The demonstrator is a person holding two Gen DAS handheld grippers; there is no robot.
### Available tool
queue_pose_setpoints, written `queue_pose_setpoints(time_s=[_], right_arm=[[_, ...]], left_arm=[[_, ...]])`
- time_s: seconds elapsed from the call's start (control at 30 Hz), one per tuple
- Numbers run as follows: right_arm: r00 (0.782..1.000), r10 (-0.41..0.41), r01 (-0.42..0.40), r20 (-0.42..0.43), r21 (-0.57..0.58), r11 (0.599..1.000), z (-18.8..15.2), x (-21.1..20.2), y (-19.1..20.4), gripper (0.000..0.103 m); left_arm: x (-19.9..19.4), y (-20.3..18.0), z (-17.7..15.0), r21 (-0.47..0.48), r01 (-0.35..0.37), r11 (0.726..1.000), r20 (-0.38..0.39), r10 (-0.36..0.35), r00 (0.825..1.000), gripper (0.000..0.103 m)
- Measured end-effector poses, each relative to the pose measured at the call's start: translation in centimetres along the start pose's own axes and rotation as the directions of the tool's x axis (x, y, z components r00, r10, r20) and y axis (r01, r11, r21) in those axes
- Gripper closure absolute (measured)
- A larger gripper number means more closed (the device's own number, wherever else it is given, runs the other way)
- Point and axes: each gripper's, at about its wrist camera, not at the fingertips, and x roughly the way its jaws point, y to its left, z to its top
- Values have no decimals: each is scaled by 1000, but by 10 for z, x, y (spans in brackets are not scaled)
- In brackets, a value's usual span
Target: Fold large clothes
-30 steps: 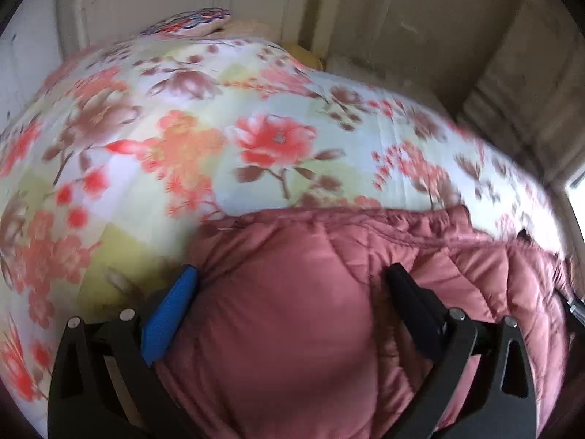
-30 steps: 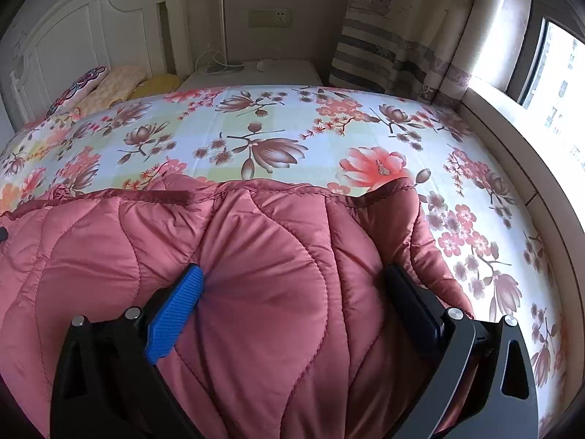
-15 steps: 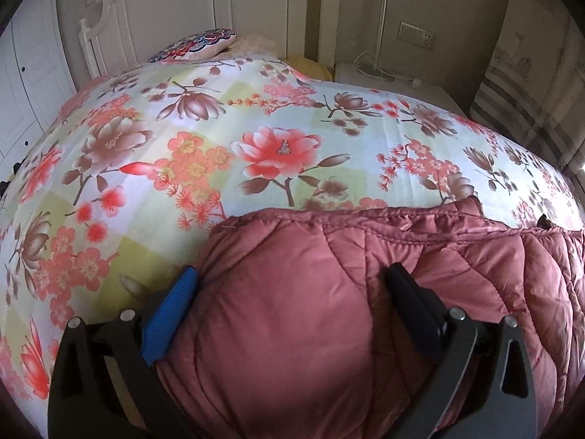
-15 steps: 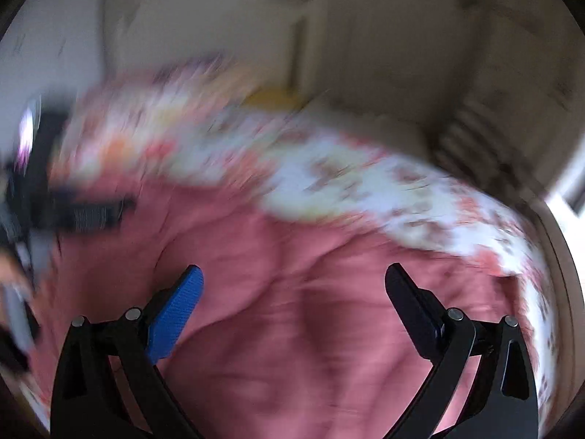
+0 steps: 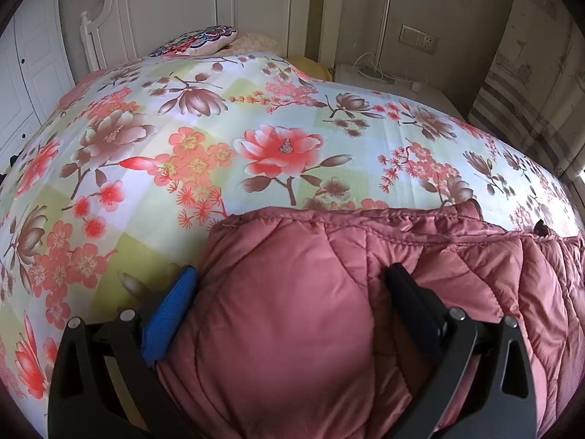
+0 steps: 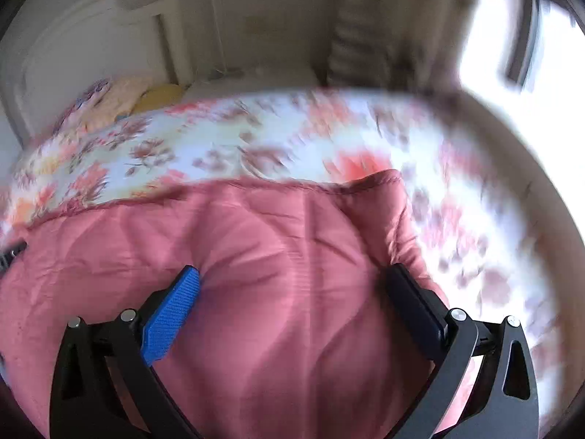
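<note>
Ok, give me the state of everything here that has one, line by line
Left hand-held gripper: open, fingers straddling the jacket.
Right hand-held gripper: open, over the jacket.
Pink quilted jacket: lying on the bed, bunched, not neatly folded.
Floral bedspread: spread flat.
Right view: motion-blurred.

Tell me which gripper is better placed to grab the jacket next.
Left, probably. The left gripper sits open and steady astride the jacket's end; the right gripper's view is motion-blurred.

white headboard (image 5: 226, 3) | floral bedspread (image 5: 256, 117) | nightstand (image 5: 395, 87) | bright window (image 6: 541, 55)
</note>
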Motion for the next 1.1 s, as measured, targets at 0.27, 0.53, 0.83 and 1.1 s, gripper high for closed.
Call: queue_pose_setpoints(time_s=[0.27,0.53,0.83,1.1], right_arm=[[993,-118,119,19,-104,987,-4,5,22,4],[994,-106,109,33,-103,989,-1,-14,34,5],[1000,9,1,18,-485,874,-65,-26,147,5],[999,11,5,39,-386,922,-60,-36,123,5]], left_arm=[[-1,-2,0,12,-17,1000,8,17,1000,2],[-4,-2,2,6,-28,1000,-1,28,1000,2],[-95,-74,-44,228,-11,974,276,-54,960,2],[-54,-107,-64,370,-54,927,163,-8,987,2]])
